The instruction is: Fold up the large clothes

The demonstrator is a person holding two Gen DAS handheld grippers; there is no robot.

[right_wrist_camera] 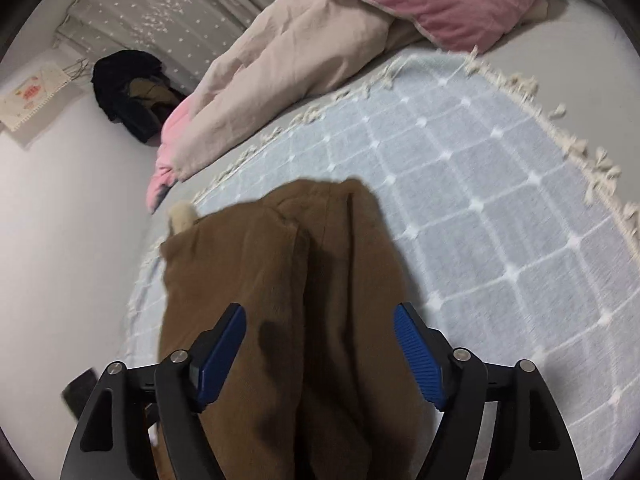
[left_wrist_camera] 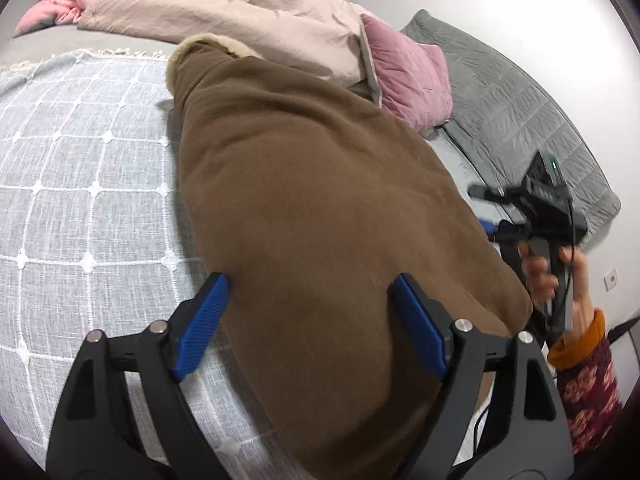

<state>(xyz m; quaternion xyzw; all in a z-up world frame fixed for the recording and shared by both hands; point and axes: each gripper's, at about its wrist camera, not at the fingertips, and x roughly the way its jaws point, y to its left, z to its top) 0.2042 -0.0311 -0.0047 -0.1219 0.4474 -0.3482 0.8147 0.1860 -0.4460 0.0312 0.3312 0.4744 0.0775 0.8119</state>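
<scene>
With the thick brown fleece-lined garment [left_wrist_camera: 320, 208] folded lengthwise on the grey checked bedspread [left_wrist_camera: 80, 168], left gripper [left_wrist_camera: 308, 320] and right gripper [right_wrist_camera: 320, 344] hover spread and empty, needing a fresh pinch to fold again.

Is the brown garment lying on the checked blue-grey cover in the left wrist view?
Yes, the brown garment lies spread across the checked blue-grey cover, whose grid shows to its left.

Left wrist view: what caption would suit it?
Open fingers hover over a brown garment lying on a checked bedspread.
</scene>
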